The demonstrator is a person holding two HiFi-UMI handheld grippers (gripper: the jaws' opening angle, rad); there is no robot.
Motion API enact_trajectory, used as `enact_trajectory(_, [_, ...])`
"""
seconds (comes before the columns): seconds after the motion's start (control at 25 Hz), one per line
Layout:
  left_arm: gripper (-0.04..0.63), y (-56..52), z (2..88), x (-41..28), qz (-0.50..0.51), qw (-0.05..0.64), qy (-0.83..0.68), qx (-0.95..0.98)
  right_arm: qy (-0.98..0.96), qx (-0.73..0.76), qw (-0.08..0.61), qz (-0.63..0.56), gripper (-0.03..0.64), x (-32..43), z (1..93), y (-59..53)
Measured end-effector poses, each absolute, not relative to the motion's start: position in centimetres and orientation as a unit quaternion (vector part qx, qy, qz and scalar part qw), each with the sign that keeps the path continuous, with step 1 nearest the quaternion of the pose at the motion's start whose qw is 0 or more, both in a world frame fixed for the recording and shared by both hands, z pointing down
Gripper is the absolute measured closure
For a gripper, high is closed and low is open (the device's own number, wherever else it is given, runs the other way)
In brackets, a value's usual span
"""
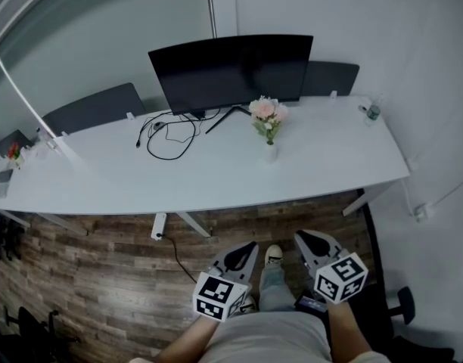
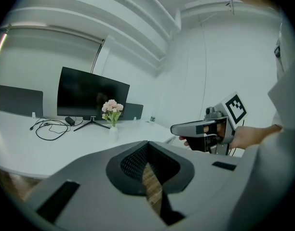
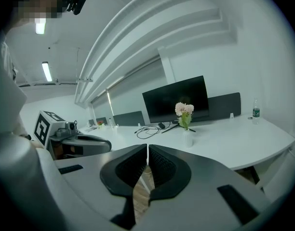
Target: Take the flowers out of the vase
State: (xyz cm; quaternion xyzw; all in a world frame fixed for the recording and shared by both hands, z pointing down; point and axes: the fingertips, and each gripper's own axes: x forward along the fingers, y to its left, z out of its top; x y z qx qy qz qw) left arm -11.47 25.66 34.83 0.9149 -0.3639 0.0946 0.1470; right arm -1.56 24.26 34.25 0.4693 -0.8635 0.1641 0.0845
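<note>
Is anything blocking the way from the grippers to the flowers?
No, nothing visible. The left gripper and right gripper are shut and empty, back from the table. Its near side is bare before the flowers in their vase; the monitor stands behind them.

One monitor [image 1: 230, 70], one vase [image 1: 270, 153], one flower bunch [image 1: 267, 112], one bottle [image 1: 373, 112], two tongs [image 1: 250, 246] [image 1: 301, 237]

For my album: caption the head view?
Left tongs and right tongs, shut, face flowers in a vase.

Fingers [image 3: 167, 173] together, empty — flowers [image 3: 184, 109] upright in vase [image 3: 187, 138].
</note>
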Motion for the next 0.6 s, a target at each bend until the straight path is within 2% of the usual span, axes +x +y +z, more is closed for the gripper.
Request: enact_trajectory(0.6, [0.592,10.3,34.1,-8.0,0.094,0.153,-0.405,0.897,-0.890,0.421,0.092,0.151,0.583,1.3,32.8,7.8])
